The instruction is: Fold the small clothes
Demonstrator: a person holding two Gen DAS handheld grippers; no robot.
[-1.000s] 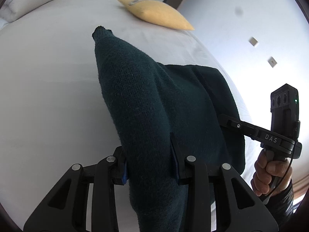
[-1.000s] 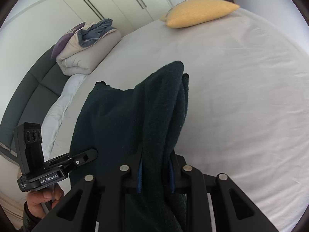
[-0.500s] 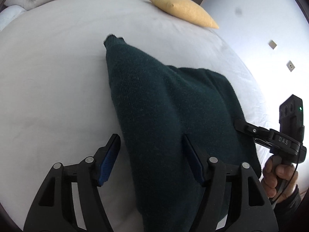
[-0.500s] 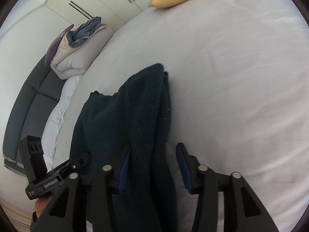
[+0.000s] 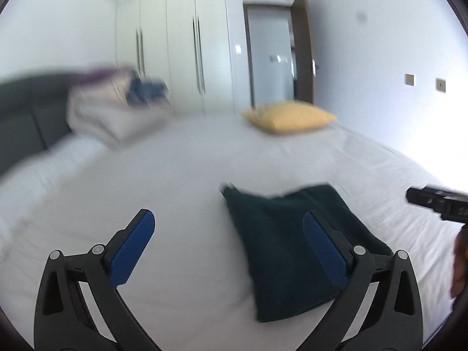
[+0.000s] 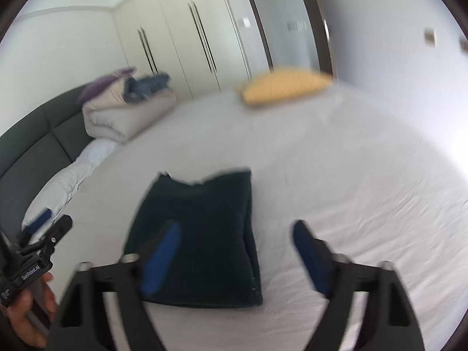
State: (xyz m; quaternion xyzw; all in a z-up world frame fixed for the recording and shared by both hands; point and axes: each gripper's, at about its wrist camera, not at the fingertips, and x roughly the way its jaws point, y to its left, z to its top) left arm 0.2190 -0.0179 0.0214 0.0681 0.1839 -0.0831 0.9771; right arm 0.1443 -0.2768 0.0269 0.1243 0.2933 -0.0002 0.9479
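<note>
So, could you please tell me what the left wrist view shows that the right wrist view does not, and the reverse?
Only the left wrist view shows the open left claw head-on, with bare sheet between its fingers. Only the right wrist view shows the open right claw head-on and the white pillow along the headboard clearly. Both show the folded dark green garment lying flat on the white bed, the yellow pillow and the folded duvet.

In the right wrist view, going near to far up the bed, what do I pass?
Open right gripper → folded dark green knitted garment, flat on the white bed sheet → yellow pillow → cream wardrobe doors.
</note>
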